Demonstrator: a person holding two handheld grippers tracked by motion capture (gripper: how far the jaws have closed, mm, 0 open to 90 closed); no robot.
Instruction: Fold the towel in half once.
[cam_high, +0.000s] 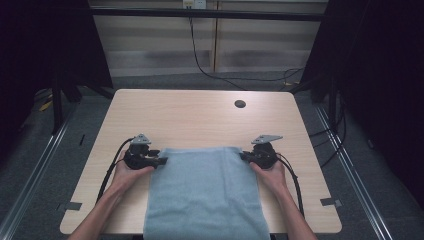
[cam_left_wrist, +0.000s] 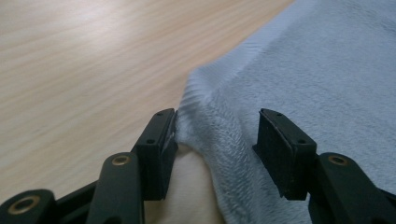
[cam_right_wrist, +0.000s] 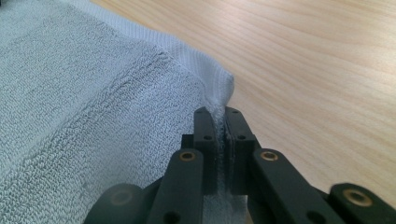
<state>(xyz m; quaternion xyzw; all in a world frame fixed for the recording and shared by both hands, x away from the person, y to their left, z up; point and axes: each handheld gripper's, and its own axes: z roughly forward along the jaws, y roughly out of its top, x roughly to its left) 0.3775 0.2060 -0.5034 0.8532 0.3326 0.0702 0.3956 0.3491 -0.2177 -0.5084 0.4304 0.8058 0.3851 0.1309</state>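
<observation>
Right gripper (cam_right_wrist: 216, 122) pinching towel (cam_high: 207, 192) far corner; left gripper (cam_left_wrist: 217, 133) spread, straddling its corner, not yet clamped.

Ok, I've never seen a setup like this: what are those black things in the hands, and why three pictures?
A person holds a hand-held gripper in each hand, left gripper and right gripper. The high view looks down on a wooden table, where a light blue towel lies. The other two pictures come from cameras riding on each gripper. The right gripper's jaws are shut on the towel's corner. The left gripper's jaws stand open with the towel's other corner between them, not pinched yet.
</observation>
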